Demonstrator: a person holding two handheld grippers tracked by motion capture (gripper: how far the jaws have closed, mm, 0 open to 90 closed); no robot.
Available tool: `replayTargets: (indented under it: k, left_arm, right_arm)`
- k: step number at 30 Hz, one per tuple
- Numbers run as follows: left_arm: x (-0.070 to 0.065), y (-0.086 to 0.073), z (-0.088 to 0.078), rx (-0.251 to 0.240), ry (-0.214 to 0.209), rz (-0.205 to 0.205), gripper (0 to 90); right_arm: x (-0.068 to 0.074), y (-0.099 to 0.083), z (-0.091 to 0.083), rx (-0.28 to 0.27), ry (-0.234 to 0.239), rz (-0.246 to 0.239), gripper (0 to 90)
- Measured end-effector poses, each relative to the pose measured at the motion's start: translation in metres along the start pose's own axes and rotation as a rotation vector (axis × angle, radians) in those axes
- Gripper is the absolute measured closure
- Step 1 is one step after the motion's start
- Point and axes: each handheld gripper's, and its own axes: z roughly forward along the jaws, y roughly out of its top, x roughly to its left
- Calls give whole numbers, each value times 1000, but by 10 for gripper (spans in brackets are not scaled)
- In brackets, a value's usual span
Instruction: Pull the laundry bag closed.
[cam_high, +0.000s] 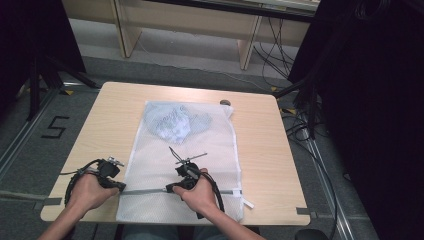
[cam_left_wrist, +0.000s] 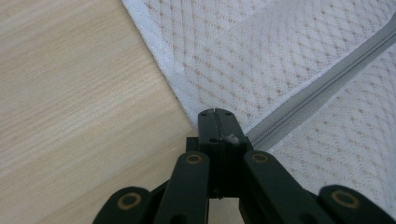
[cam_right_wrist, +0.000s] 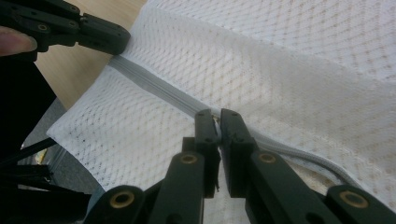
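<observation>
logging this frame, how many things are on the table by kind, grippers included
White mesh laundry bag with grey zipper: 1
Pale blue garment inside the bag: 1
Small dark round thing at the far edge of the table: 1
Black grippers: 2, left gripper and right gripper
Total: 5
</observation>
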Motion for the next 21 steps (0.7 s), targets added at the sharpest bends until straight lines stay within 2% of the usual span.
replayTargets:
  k: [1,2,5,7,10,11,12,14,16,18,21]
  left_arm:
    - [0,0,0,-1,1,0,900]
    - [0,0,0,0,0,0,900]
    - [0,0,0,1,0,1,900]
    - [-1,0,0,0,3,-12,900]
    - [0,0,0,-1,1,1,900]
    - [0,0,0,-1,2,-6,900]
    - [0,0,-1,4,9,7,900]
    - [0,0,0,-1,1,1,900]
    - [0,0,0,1,2,1,900]
    - [0,0,0,2,1,-1,900]
    - [0,0,0,1,1,-1,900]
  right_arm:
    - [1,0,-1,11,-2,19,869]
    - [-1,0,-1,5,-3,0,869]
    - [0,0,-3,9,-6,18,869]
    - [-1,0,-3,8,-2,10,869]
    - [-2,0,-4,5,-4,17,869]
    - [-2,0,-4,10,-14,17,869]
    - [-2,0,-4,8,-13,19,869]
    - [-4,-1,-5,6,-7,8,869]
    - [-5,-1,-6,13,-26,18,869]
    - [-6,-1,-7,4,-16,9,869]
    - [-6,-1,-8,7,-23,21,869]
